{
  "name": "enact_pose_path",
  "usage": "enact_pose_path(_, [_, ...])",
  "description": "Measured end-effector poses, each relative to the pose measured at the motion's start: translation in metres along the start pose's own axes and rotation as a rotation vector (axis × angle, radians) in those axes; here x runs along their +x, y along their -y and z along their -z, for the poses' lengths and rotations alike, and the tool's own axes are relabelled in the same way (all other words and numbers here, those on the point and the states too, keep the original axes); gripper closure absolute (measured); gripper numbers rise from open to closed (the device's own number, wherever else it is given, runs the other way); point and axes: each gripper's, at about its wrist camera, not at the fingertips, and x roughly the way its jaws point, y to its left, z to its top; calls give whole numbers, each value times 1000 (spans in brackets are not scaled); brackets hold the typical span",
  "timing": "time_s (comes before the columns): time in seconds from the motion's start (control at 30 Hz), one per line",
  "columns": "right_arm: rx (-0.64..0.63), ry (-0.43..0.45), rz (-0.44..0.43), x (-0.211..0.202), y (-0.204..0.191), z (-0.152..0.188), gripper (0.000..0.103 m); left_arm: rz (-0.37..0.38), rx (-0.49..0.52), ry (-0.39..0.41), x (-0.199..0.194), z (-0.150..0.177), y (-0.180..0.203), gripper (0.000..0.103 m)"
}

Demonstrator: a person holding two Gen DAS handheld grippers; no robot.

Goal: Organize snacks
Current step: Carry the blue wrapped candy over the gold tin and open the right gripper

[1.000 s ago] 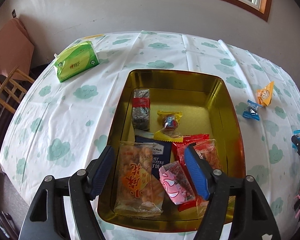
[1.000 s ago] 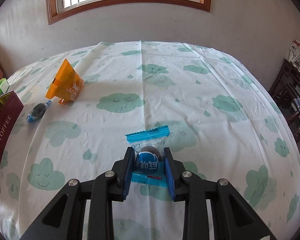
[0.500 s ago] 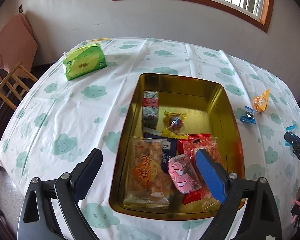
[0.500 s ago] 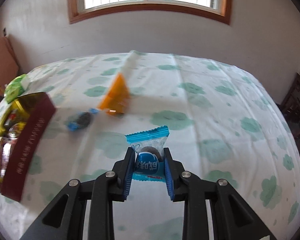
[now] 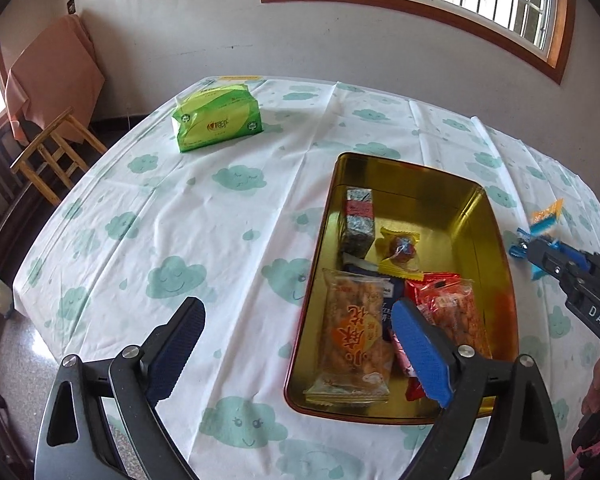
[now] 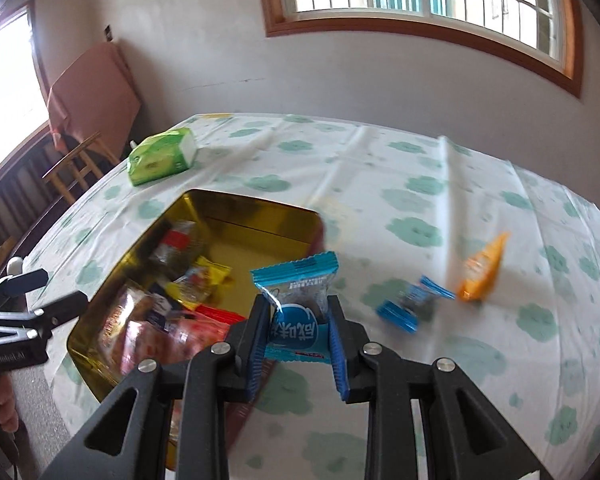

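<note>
Right gripper (image 6: 296, 332) clamped on blue snack packet (image 6: 298, 312), held in the air just beside the near right corner of the gold tin (image 6: 236, 210). Left gripper (image 5: 296, 344) jaws wide, just been opening, nothing between them, over the tin's left rim (image 5: 320, 240). Several snack packs lie inside the tin. Blue candy (image 6: 410, 306) and orange packet (image 6: 482, 270) lie on the bench (image 6: 420, 184) to the right. Green tissue pack (image 5: 216, 116) sits at the far left.
</note>
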Motion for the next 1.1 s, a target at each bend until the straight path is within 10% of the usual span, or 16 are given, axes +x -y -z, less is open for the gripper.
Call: enact_pose_path(1.1, [-59,-93,19,68,-40,-15,74,-18,-61,-45,18,5,-27,10])
